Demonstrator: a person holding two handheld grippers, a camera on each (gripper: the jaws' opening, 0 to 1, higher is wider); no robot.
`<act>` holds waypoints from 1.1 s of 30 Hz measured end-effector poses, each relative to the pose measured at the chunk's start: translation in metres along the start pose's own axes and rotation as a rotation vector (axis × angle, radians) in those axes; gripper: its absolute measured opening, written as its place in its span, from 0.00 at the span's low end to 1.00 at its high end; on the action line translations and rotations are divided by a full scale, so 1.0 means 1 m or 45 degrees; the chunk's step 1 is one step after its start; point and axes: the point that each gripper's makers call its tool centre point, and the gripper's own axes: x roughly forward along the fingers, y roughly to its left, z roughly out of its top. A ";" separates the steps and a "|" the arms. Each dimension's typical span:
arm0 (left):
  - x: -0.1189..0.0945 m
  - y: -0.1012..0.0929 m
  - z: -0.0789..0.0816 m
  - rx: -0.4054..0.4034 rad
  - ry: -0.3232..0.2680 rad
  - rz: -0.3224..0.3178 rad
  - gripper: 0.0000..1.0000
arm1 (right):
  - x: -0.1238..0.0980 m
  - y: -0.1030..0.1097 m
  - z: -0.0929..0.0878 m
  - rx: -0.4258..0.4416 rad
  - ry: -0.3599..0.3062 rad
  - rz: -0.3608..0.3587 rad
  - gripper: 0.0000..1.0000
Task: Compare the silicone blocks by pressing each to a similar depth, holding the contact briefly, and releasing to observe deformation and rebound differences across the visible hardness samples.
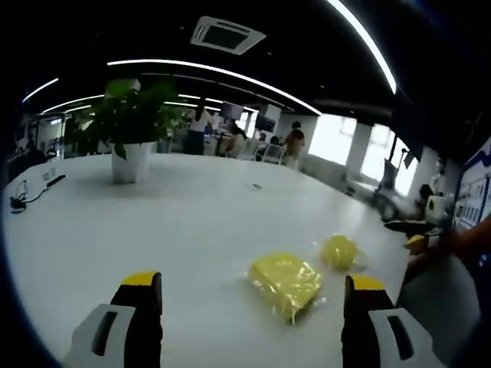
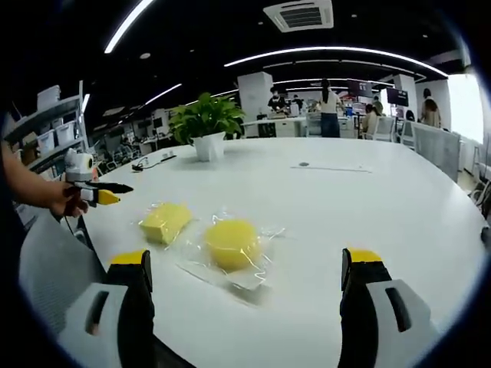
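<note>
Two yellow silicone blocks in clear plastic wrap lie on the white table (image 1: 192, 222). The rectangular block (image 1: 285, 280) rests just ahead of my left gripper (image 1: 253, 282), whose yellow-tipped jaws stand wide open above the table, touching nothing. A round block (image 1: 339, 251) lies just beyond it to the right. In the right gripper view the round block (image 2: 232, 243) sits ahead of my open right gripper (image 2: 245, 259), with the rectangular block (image 2: 165, 221) to its left. The left gripper (image 2: 98, 192) shows at the left, held by a hand (image 2: 63, 201).
A potted plant (image 1: 130, 130) (image 2: 205, 126) in a white pot stands farther back on the table. Cables (image 1: 31, 192) lie near the left edge. A flat sheet (image 2: 330, 167) lies on the far right part. People and chairs are behind the table.
</note>
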 end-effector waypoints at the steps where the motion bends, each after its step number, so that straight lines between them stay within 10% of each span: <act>1: -0.002 -0.002 0.001 0.006 -0.008 -0.004 0.99 | 0.000 0.001 0.000 -0.003 0.001 0.003 0.96; 33: -0.053 -0.012 -0.002 -0.091 -0.088 0.047 1.00 | -0.003 -0.002 -0.008 -0.010 0.054 -0.029 0.96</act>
